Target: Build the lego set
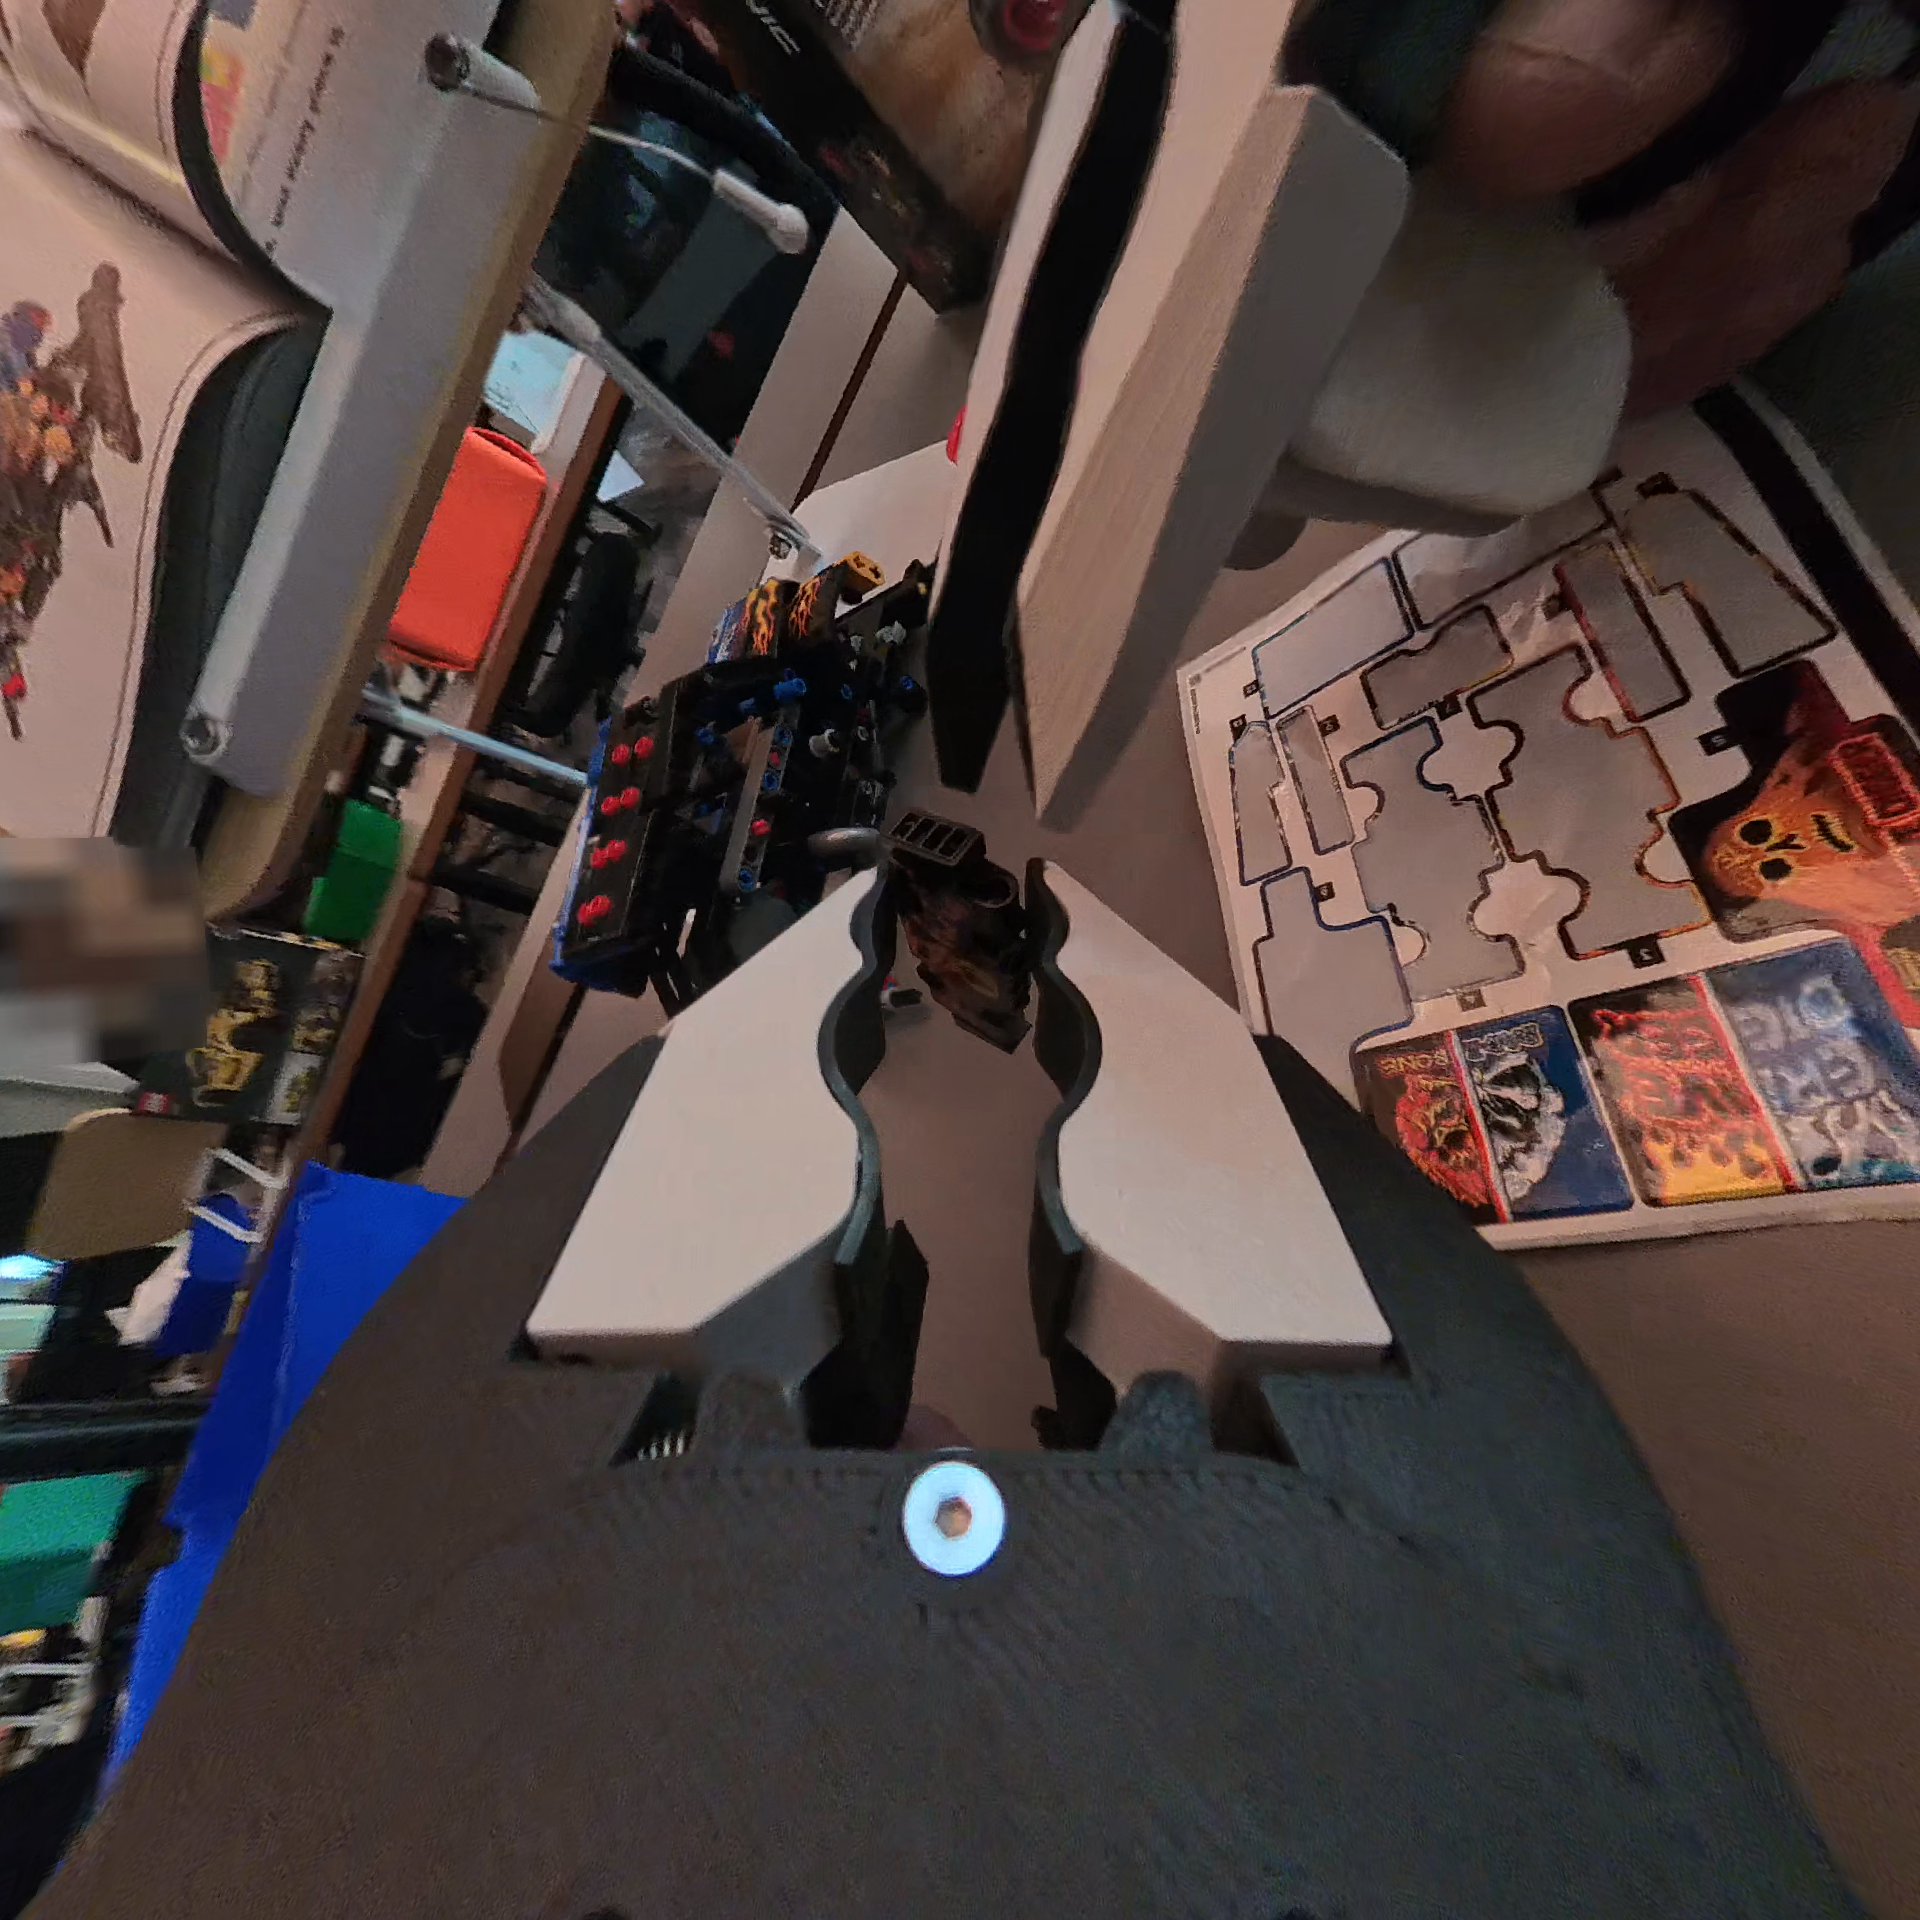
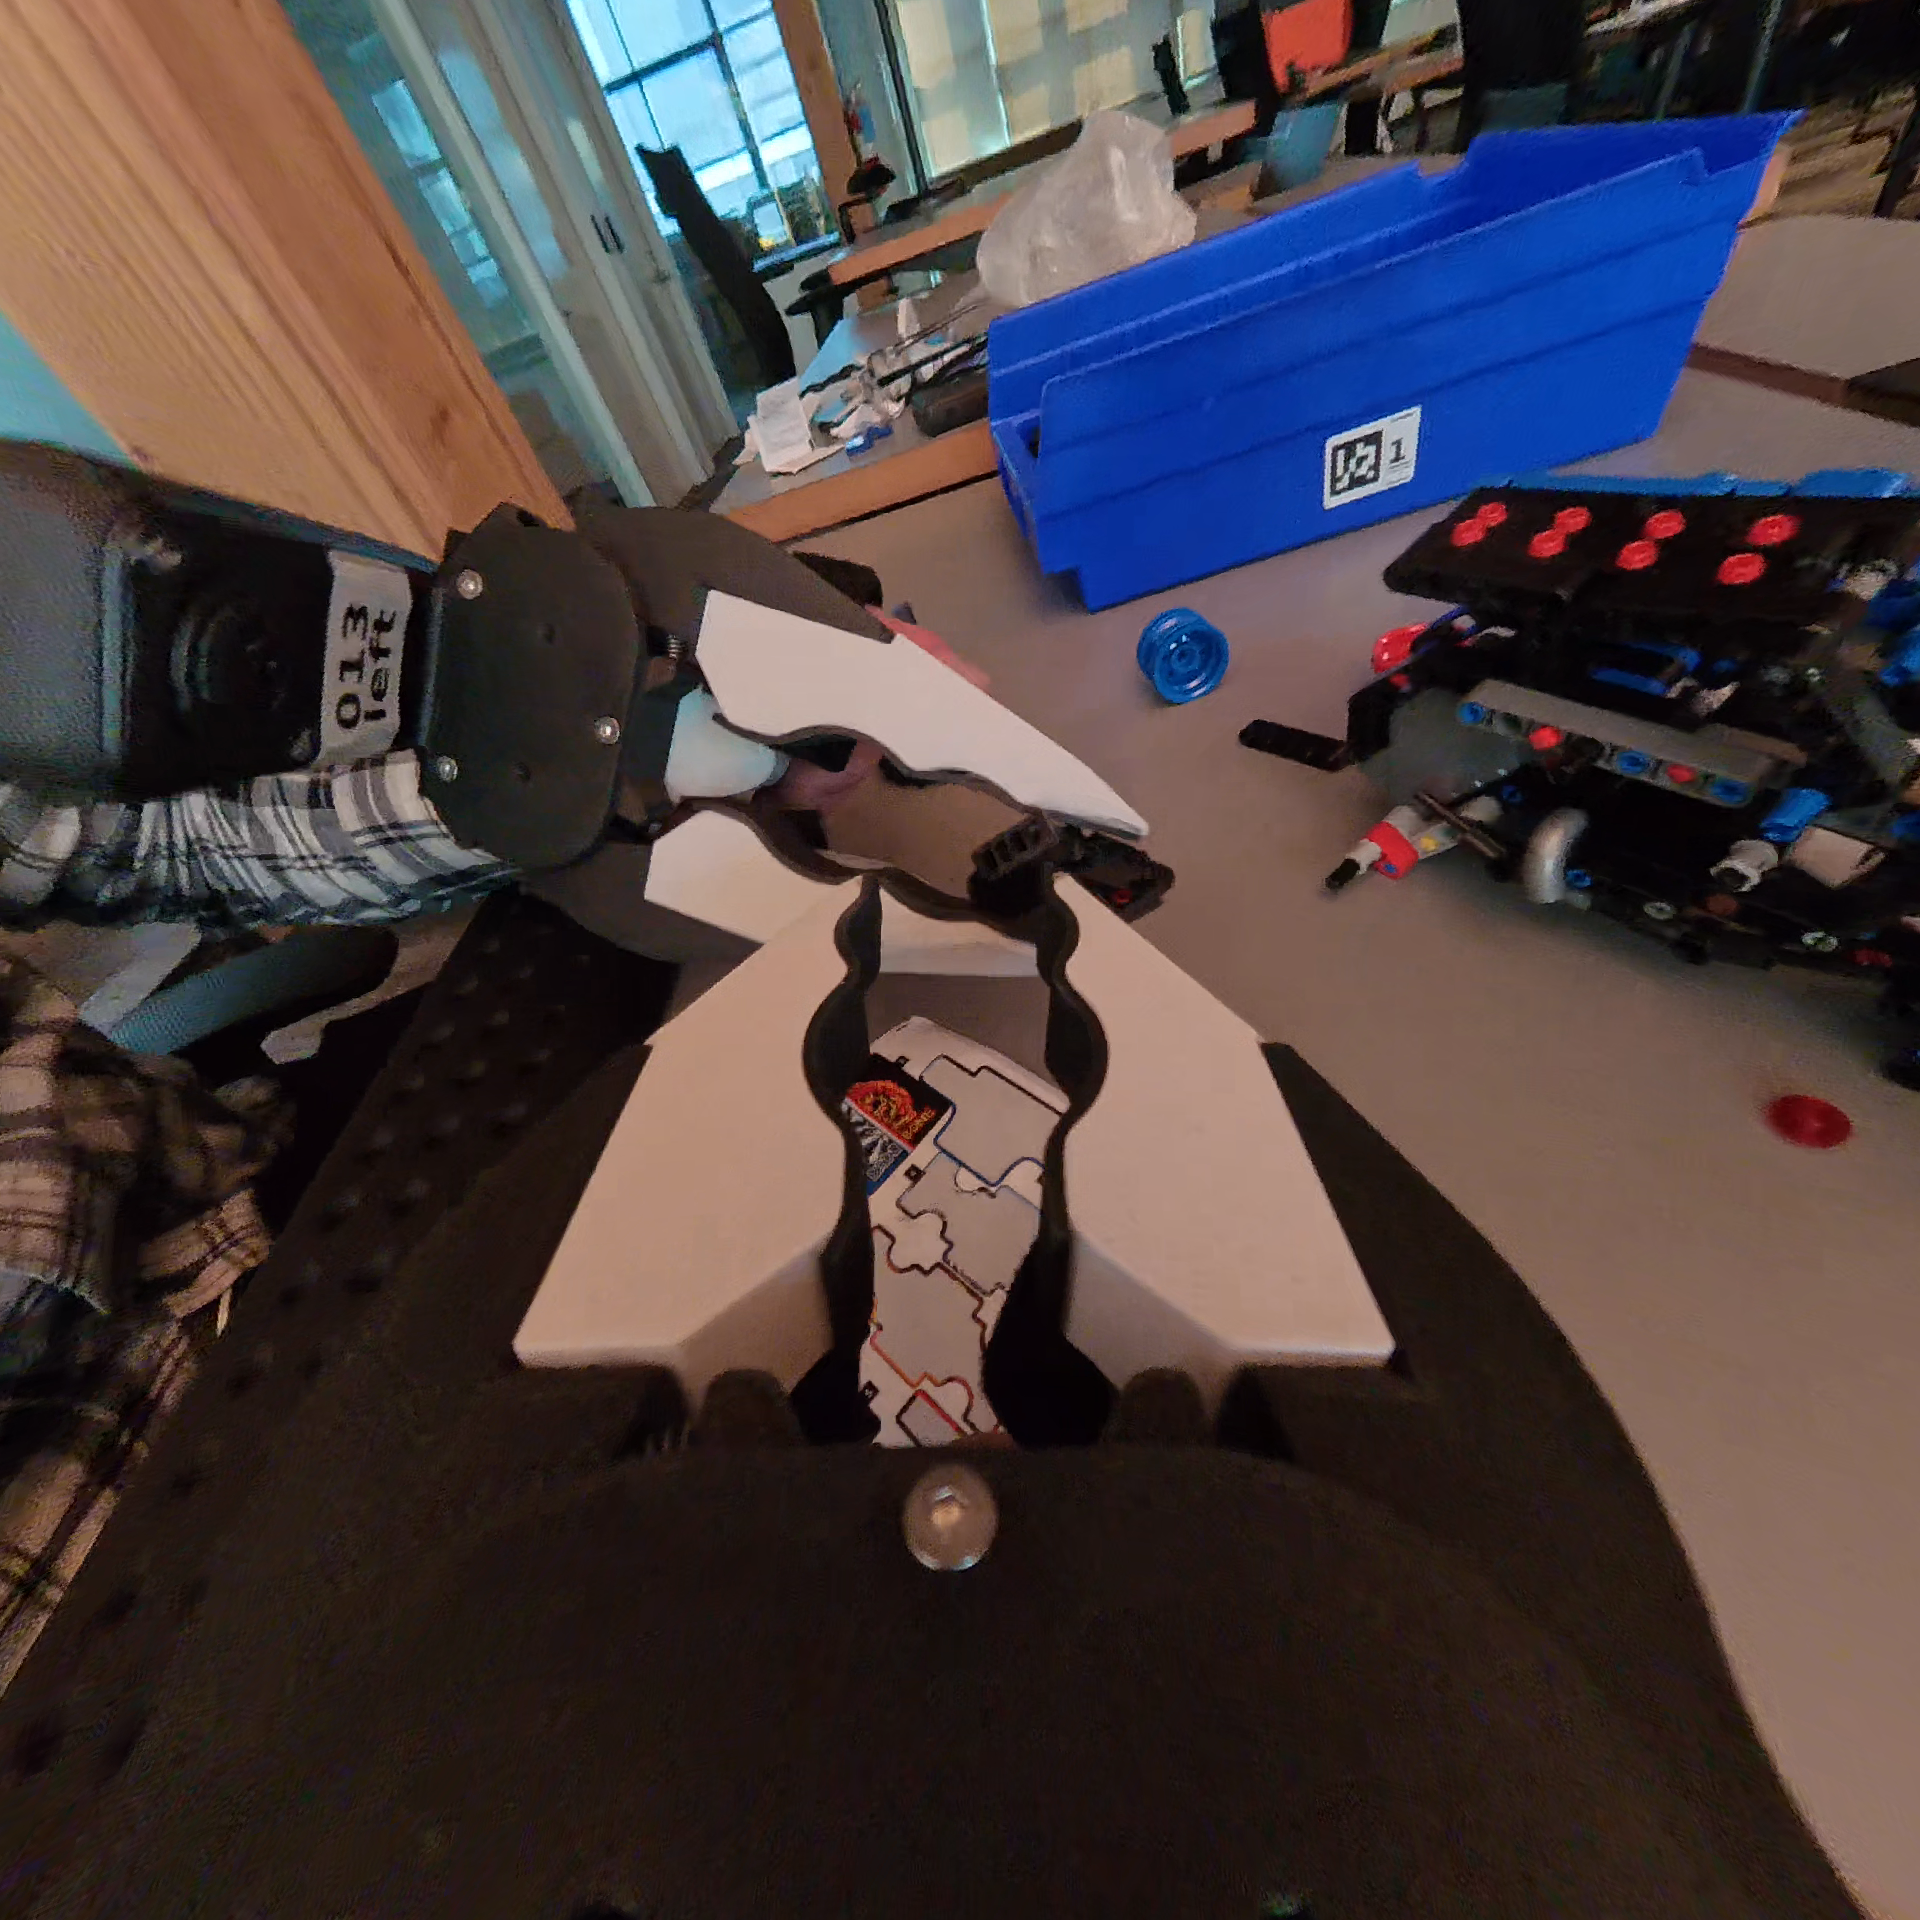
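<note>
Chassis work looks well on: the black lego model [image 2: 1662,727] sits on the grey table [image 2: 1403,1143] to my right front, already dense with beams, blue pins and red connectors along its upper panel, with flame-printed panels at its far end in the left wrist view. It has no wheels that I can see, and a blue wheel hub [image 2: 1182,655] lies loose on the table between the model and the blue bin [image 2: 1351,343], with a small red round piece [image 2: 1809,1121] near the table's right side. So I judge the frame largely built, with wheels and outer panels left.

My left gripper [image 1: 961,935] is clamped on a small black lego piece [image 1: 961,935] that bears a flame sticker, held in the air above the table, just short of the model. My right gripper [image 2: 961,914] comes in from the other side; its tips sit at that same piece, but I cannot tell whether they are pinching it or only resting beside it, since the fingers stand slightly apart lower down.

The sticker sheet [image 1: 1558,883] lies flat under my right gripper. Most of its outlines are peeled bare, while a skull sticker and a row of bright rectangular ones remain, so the decorating is partly done too.
</note>
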### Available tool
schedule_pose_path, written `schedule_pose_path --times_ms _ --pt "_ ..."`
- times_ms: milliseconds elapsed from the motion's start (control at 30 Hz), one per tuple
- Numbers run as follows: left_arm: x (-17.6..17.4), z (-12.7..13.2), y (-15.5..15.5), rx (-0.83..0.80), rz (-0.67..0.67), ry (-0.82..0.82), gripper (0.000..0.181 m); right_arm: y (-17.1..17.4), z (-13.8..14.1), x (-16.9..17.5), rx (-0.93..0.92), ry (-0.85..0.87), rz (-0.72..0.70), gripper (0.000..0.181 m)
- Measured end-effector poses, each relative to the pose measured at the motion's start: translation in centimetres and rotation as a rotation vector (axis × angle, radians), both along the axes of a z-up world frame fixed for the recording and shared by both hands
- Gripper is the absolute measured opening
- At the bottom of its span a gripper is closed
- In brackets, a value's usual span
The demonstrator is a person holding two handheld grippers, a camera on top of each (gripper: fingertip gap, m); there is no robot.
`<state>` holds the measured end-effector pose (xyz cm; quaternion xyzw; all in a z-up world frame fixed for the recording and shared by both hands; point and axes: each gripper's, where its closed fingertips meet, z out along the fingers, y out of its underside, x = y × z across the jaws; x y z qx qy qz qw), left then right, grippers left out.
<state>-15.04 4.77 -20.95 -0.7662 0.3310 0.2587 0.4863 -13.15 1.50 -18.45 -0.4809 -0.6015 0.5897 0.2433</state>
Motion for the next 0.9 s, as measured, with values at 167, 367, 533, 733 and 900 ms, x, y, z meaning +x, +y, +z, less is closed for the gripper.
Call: schedule_pose_path --times_ms 167,367,533,733,900 --pt "0.1 -1.1 1.0 0.001 -0.002 0.235 0.024 0.9 -1.6 -0.4 0.024 -0.105 -0.064 0.021" --pt "1.0 -1.4 1.8 0.030 0.004 0.395 0.024 1.5 -3.3 -0.1 0.097 -0.207 -0.082 0.012" --pt "0.2 -0.9 1.6 0.038 0.029 0.319 0.033 2.1 -2.3 0.4 0.055 -0.154 -0.056 0.000" --pt "-1.0 -2.9 0.7 -0.142 0.006 -0.008 0.034 3.6 -3.2 1.0 0.061 -0.209 -0.063 0.000" --pt "-2.2 -2.8 -0.8 -0.207 0.010 -0.104 0.035 3.6 -4.3 0.7 0.207 -0.278 -0.077 0.007"
